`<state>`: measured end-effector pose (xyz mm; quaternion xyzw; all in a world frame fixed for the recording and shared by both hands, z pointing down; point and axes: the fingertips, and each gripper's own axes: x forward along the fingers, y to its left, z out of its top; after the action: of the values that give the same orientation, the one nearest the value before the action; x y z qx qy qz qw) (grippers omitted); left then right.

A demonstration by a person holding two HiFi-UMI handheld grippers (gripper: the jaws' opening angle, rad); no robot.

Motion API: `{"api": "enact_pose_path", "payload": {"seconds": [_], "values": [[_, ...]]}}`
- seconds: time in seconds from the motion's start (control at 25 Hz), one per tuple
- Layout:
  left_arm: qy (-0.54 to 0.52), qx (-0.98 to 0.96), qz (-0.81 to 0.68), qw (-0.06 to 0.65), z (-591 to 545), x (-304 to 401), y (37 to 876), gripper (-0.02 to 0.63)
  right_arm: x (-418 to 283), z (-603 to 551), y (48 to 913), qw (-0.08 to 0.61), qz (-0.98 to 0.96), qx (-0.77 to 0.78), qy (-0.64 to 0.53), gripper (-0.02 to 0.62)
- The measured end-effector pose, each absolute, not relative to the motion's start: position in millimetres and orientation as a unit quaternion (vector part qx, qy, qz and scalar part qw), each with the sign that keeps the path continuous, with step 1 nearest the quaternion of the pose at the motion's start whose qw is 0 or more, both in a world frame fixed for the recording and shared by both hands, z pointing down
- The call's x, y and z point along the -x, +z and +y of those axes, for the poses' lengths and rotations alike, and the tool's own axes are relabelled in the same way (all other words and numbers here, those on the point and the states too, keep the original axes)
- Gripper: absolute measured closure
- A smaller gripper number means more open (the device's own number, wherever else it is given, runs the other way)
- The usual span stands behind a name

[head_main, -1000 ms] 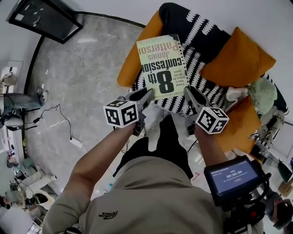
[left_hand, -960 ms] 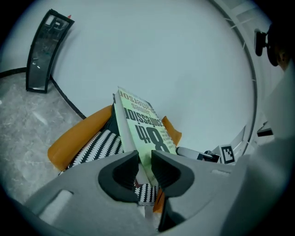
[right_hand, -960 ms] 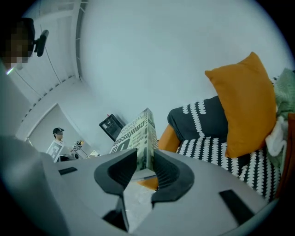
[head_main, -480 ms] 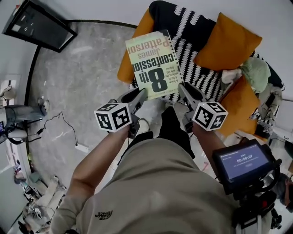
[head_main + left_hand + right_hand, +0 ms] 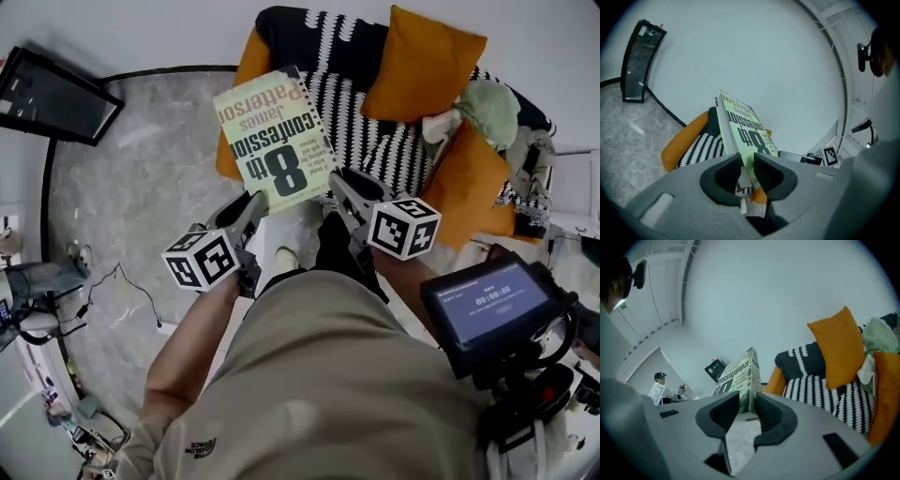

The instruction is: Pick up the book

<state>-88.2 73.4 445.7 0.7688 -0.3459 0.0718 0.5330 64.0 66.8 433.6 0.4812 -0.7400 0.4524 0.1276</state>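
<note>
Pale-green book (image 5: pixel 272 141) held aloft, sofa (image 5: pixel 367 141) at 3 o'clock.
Clamped at lower corners by left gripper (image 5: pixel 254 203) (7 o'clock) and right gripper (image 5: pixel 340 180) (4 o'clock); likely slip or cover crease on any loosening or unequal pull.

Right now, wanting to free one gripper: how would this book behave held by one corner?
The book looks thick and spans flat between the left gripper and right gripper, so probably stiff. Its smooth cover may slip; held at one corner, it would likely swing down.
</note>
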Motion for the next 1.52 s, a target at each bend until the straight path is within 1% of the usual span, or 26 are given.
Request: {"api": "enact_pose_path", "payload": {"seconds": [1.24,1.52], "values": [[0.079,-0.77,-0.35,0.527,69.2,93.1,446.4,0.518,-59.7,67.9,435.5,0.125,-0.74,-0.475,0.46,0.482],[0.077,-0.763,-0.356,0.535,73.1,94.7,451.6,0.518,-57.9,66.6,437.1,0.128,-0.744,-0.472,0.456,0.483]]}}
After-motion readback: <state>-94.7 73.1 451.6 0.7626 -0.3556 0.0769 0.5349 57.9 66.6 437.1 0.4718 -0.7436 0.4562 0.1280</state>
